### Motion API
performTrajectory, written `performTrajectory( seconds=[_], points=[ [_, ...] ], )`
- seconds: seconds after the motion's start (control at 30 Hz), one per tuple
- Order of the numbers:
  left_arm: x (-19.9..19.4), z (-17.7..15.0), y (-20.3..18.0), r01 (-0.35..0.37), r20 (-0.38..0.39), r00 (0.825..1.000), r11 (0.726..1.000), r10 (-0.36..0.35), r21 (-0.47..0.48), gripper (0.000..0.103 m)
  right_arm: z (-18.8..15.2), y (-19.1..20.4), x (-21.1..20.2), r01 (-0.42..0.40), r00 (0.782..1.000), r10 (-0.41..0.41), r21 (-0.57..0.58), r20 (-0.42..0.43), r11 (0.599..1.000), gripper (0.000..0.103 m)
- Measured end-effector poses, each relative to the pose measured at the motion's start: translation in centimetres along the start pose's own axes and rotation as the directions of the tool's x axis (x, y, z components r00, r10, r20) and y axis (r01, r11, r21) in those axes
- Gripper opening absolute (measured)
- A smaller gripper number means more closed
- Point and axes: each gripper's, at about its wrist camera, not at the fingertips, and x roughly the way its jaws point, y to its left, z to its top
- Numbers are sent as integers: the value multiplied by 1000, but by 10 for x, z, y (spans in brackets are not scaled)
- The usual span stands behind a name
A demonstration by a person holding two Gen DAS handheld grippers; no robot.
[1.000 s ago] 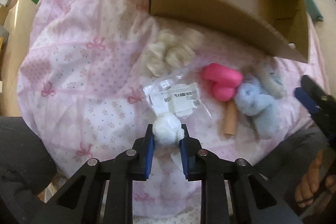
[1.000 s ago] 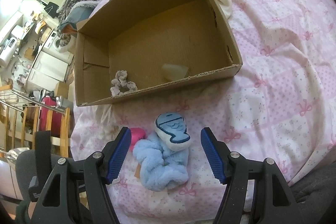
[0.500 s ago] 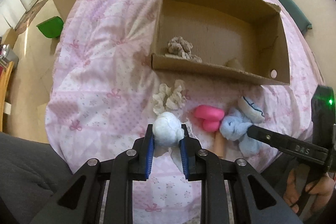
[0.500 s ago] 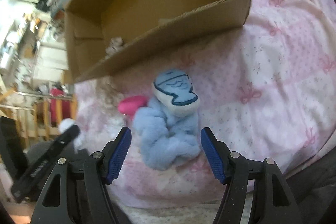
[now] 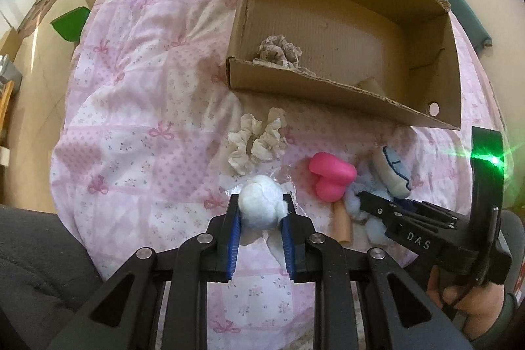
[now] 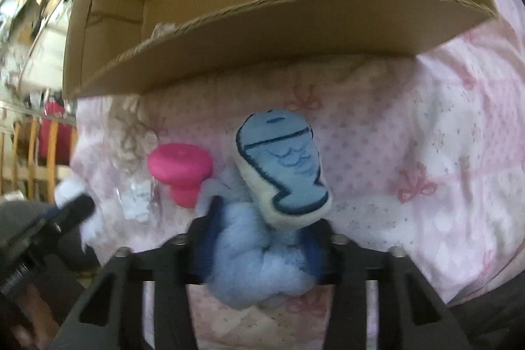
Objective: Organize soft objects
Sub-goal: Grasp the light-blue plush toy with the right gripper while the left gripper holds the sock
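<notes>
Left claw: the left gripper [image 5: 261, 218] pinched a white, round, fluffy cotton-like ball [image 5: 261, 205] between its blue pads, lifted clear of the pink quilted bedcover with bows [image 5: 137, 107]; I judge it was held so for carrying to the box.
Right claw: the right gripper [image 6: 259, 255] was pressed onto the light blue fuzzy plush bundle [image 6: 252, 271], low on its body, so that the blue embroidered fish-shaped cushion [image 6: 282, 173] stood free just beyond the fingertips.
Just past the left claw: a clear plastic bag with a white label [image 5: 290, 191] lay partly hidden under the ball; to the right of it, a bright pink rounded soft piece [image 5: 329, 176] and a beige tube-like piece [image 5: 341, 223], both touching the blue bundle.
A little further: a cream ruffled fabric scrunchie [image 5: 256, 145] lay alone on the cover, between the claw and the box.
Far, the container: the open brown cardboard box [image 5: 328, 94] stood ahead with low walls, easy to reach from above.
Contents: a grey-beige ruffled scrunchie [image 5: 279, 51] in the near left corner, and a small pale beige piece [image 5: 369, 85] behind the front wall; the rest of the floor was bare.
Judgement: most soft things were yet outside the box.
</notes>
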Motion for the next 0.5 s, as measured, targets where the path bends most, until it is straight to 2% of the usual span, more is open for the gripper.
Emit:
performTrajectory(
  seconds=[0.03,0.13,0.3,0.37,0.5],
  points=[
    [1,0,0,-1,-2,1000,1000,1,1,20,0,1,0,7,1000,-7,-9,3,1000,28],
    [1,0,-1,-9,4,1000,1000,9,1,20,-1,6,-6,11,1000,-10,-38,25,999,18],
    [-4,1,3,-19,32,999,1000,20,-20,20,-5,10,-33,-40,993,46,-58,109,998,16],
    [-5,1,3,-23,39,999,999,24,-24,20,-9,11,-46,-84,986,92,-62,142,995,16],
    [-7,-1,2,-36,50,998,999,37,-18,20,-17,15,-69,-99,973,116,-94,198,991,17]
  ],
)
